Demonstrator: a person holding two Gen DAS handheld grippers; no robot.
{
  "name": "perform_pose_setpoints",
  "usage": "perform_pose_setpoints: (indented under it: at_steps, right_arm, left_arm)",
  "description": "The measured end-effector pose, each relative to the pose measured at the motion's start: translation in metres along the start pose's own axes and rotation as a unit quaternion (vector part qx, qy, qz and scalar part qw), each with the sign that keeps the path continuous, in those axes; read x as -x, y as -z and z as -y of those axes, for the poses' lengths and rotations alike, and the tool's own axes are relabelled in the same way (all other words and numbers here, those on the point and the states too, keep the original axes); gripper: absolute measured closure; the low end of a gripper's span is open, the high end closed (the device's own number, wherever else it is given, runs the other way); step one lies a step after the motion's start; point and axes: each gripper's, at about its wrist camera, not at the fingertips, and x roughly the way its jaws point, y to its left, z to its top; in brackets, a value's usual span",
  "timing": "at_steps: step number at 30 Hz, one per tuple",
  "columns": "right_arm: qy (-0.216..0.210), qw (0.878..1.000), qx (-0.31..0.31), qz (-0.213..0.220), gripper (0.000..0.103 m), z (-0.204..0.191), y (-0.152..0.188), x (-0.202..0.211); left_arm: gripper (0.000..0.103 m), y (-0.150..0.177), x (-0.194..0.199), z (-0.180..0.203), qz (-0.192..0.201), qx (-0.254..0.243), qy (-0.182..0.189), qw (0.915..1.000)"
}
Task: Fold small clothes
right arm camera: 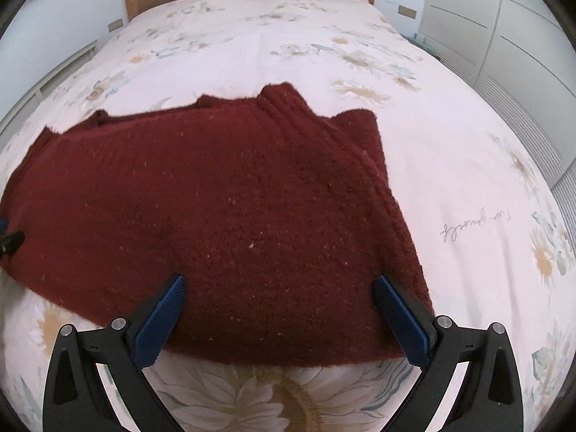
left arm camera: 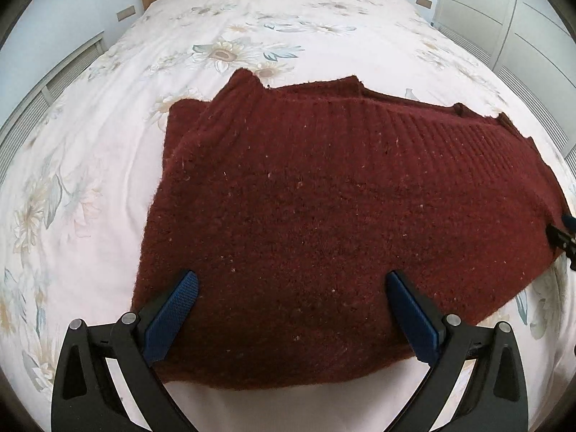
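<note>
Two grippers hover over a folded maroon sweater (left arm camera: 324, 216) on the bedspread (left arm camera: 108, 144). The left gripper (left arm camera: 292, 280) gapes wide; the right gripper (right arm camera: 279, 284) too, gripping nothing.

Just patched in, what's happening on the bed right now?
A person is folding a dark red knit sweater on a floral bedsheet, with a hand-held tool in each hand. The sweater lies partly folded, roughly flat. The left tool and the right tool both sit open over its near edge, one toward each end, and neither is gripping the fabric.
</note>
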Motion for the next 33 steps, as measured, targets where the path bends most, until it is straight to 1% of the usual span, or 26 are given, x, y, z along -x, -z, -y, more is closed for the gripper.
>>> perform_pose_setpoints:
  at_steps: [3, 5, 8, 9, 10, 11, 13, 15, 17, 21, 23, 25, 28, 31, 33]
  right_arm:
    - [0.007, 1.0, 0.014, -0.002, 0.0, -0.007, 0.0, -0.003]
    - [0.007, 1.0, 0.014, -0.008, 0.0, -0.007, -0.003, -0.003]
    - [-0.004, 1.0, 0.005, -0.004, 0.0, -0.008, -0.01, 0.01]
    - [-0.007, 1.0, 0.002, -0.003, 0.0, -0.007, -0.01, 0.015]
    - [-0.008, 1.0, -0.001, -0.004, 0.0, -0.007, -0.011, 0.019]
    - [-0.01, 1.0, -0.002, -0.003, 0.0, -0.008, -0.01, 0.026]
    - [-0.016, 1.0, -0.003, 0.001, 0.0, -0.007, -0.007, 0.035]
    - [-0.018, 1.0, -0.001, 0.0, 0.0, -0.01, -0.001, 0.042]
    - [-0.017, 1.0, 0.0, -0.002, 0.0, -0.01, 0.006, 0.05]
    - [-0.016, 1.0, -0.014, -0.007, 0.0, -0.003, 0.018, 0.059]
    - [-0.014, 1.0, -0.025, -0.012, 0.0, 0.001, 0.025, 0.063]
    - [-0.009, 0.999, -0.033, -0.015, 0.0, 0.008, 0.033, 0.067]
    - [0.0, 0.999, -0.039, -0.019, 0.0, 0.019, 0.039, 0.072]
    - [0.009, 0.999, -0.042, -0.023, 0.0, 0.027, 0.041, 0.073]
    - [0.012, 0.998, -0.047, -0.026, 0.0, 0.032, 0.042, 0.074]
  left_arm:
    - [0.001, 0.002, -0.002, -0.001, 0.003, 0.013, 0.005, 0.9999]
    - [0.001, 0.0, -0.002, -0.002, -0.001, 0.012, 0.006, 0.9999]
    - [0.001, -0.006, 0.002, -0.002, -0.022, 0.01, 0.015, 0.9996]
    - [0.001, -0.01, 0.007, -0.004, -0.033, 0.013, 0.021, 0.9991]
    - [0.001, -0.012, 0.011, -0.005, -0.037, 0.018, 0.023, 0.9989]
    - [0.001, -0.016, 0.017, -0.009, -0.036, 0.024, 0.025, 0.9988]
    - [0.001, -0.022, 0.034, -0.022, -0.017, 0.03, 0.023, 0.9991]
    - [0.001, -0.027, 0.043, -0.035, -0.009, 0.036, 0.018, 0.9992]
    - [0.001, -0.03, 0.044, -0.05, -0.013, 0.046, 0.02, 0.9986]
    - [0.001, -0.027, 0.029, -0.084, -0.046, 0.095, 0.041, 0.9935]
    - [0.001, -0.023, 0.02, -0.091, -0.058, 0.113, 0.049, 0.9907]
    - [0.001, -0.02, 0.008, -0.097, -0.072, 0.128, 0.064, 0.9871]
    - [0.001, -0.016, -0.007, -0.096, -0.094, 0.133, 0.075, 0.9837]
    - [0.001, -0.018, -0.013, -0.088, -0.092, 0.134, 0.086, 0.983]
    - [0.001, -0.02, -0.019, -0.083, -0.095, 0.14, 0.103, 0.9801]
